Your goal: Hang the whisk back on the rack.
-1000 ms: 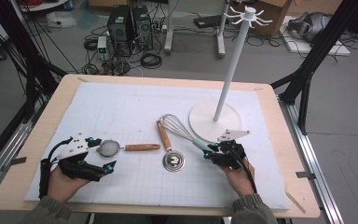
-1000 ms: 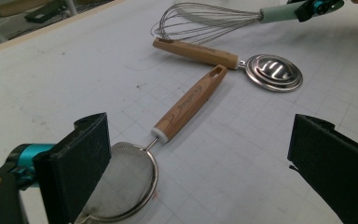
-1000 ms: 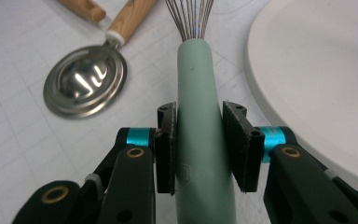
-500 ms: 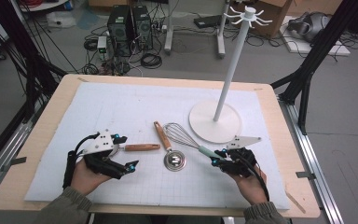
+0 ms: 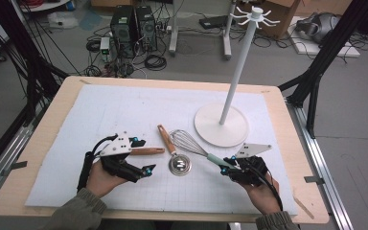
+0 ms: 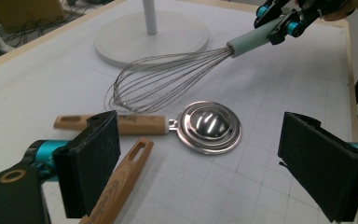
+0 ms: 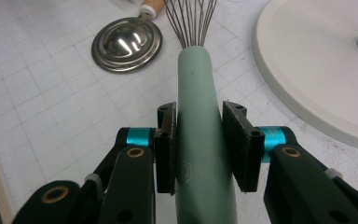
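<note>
Left hand-held gripper (image 5: 143, 156) agape, right (image 5: 225, 166) clamped
</note>
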Available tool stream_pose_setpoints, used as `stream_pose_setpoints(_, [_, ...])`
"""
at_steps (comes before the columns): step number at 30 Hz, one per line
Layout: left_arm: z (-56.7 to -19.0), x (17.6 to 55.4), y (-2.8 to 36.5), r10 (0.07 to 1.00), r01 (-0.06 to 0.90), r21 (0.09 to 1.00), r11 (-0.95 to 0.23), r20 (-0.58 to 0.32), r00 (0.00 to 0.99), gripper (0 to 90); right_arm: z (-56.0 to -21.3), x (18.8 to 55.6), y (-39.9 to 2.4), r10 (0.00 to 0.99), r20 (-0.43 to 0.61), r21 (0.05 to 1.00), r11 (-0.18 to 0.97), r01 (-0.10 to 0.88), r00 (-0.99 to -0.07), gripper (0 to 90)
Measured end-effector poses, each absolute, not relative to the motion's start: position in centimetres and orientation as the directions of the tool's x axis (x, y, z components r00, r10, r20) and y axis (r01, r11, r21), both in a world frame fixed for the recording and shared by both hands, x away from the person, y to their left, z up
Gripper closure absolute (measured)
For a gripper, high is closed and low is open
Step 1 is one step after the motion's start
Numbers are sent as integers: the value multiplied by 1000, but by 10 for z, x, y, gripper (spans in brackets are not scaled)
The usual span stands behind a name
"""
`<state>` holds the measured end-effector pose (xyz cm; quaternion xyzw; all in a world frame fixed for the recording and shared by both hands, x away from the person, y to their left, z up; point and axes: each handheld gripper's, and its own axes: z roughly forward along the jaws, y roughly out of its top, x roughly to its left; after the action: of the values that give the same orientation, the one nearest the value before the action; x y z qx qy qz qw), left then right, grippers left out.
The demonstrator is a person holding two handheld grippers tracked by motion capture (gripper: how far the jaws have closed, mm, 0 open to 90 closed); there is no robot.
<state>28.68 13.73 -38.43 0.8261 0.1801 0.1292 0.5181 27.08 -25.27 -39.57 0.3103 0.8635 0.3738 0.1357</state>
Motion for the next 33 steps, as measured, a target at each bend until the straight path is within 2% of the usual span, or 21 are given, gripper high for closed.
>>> stream_pose_setpoints(9, [-387, 290, 104, 346, 125, 902, -413, 28, 938, 210, -382, 262, -252, 626, -2, 729, 535, 427, -780, 667])
stream_pose_setpoints(20, [-389, 291, 99, 324, 122, 901, -416, 22, 946, 222, -406, 266, -254, 632, 87, 723, 492, 485, -770, 667])
stream_pose_setpoints(33, [-395, 295, 75, 283, 104, 902, -418, 20, 959, 267, -392, 265, -236, 611, 36, 732, 522, 437, -791, 666])
